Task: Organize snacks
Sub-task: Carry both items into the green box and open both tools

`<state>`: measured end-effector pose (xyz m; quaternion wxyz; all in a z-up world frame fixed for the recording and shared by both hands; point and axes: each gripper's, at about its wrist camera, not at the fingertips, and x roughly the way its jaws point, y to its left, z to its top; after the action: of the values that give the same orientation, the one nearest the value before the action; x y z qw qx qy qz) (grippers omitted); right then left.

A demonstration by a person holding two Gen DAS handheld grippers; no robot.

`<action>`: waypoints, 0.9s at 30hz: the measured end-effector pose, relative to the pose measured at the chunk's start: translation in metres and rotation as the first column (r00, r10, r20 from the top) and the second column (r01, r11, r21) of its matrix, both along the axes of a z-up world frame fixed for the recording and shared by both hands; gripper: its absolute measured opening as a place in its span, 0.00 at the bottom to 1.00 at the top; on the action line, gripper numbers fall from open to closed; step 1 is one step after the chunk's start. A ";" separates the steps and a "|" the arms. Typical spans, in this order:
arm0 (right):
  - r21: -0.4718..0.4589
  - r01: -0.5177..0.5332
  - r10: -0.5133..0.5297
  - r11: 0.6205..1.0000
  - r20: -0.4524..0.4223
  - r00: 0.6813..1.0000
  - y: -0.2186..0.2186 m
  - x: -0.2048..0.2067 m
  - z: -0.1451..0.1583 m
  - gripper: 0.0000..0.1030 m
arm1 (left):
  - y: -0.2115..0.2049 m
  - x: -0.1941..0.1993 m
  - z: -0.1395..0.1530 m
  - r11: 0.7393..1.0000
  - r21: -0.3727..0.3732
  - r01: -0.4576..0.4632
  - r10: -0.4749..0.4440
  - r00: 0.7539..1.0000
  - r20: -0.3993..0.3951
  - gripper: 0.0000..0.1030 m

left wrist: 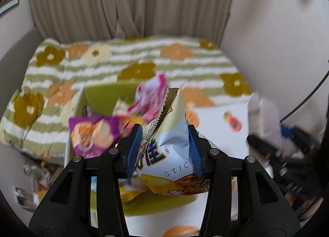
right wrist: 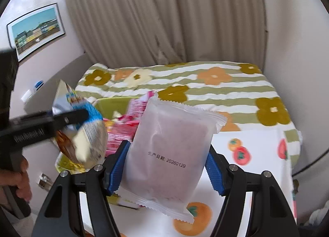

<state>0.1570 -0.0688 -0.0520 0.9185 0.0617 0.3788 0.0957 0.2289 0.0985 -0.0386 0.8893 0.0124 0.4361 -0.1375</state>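
Holding snacks aloft: left gripper [left wrist: 165, 144] clamps a stick-snack bag [left wrist: 170, 150], right gripper [right wrist: 167, 167] clamps a frosted pouch [right wrist: 170, 146]. Below, the green bin [left wrist: 102, 95] holds purple [left wrist: 92, 134] and pink packets [left wrist: 150, 97]; bedspread [left wrist: 185, 62] beyond.

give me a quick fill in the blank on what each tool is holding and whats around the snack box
1. The left tool grips a snack bag printed with the word ____.
2. The right tool holds a frosted white ____.
3. The green box holds a ____ packet with chips pictured on it.

Missing: STICK; packet; purple
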 end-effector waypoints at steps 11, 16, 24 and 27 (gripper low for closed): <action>0.017 -0.054 0.054 0.998 -0.047 0.997 0.039 0.024 -0.013 0.63 | 0.068 -0.008 -0.031 0.993 -0.015 -0.116 0.115 0.993 -0.036 1.00; 0.005 -0.090 0.090 0.996 -0.064 0.994 0.059 0.034 -0.011 0.63 | 0.092 -0.006 -0.023 0.988 -0.057 -0.141 0.140 0.990 -0.016 1.00; -0.013 -0.176 0.174 0.984 -0.081 0.981 0.103 0.062 -0.008 0.64 | 0.126 0.006 -0.022 0.984 -0.046 -0.174 0.175 0.985 -0.001 1.00; -0.004 -0.192 0.191 0.981 -0.084 0.978 0.117 0.070 -0.012 0.74 | 0.139 0.008 -0.027 0.981 -0.057 -0.186 0.186 0.982 -0.009 1.00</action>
<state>0.2269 0.0477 -0.0637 0.8888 0.0232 0.4215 0.1786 0.2371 0.2376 -0.0658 0.8973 -0.0545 0.4330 -0.0662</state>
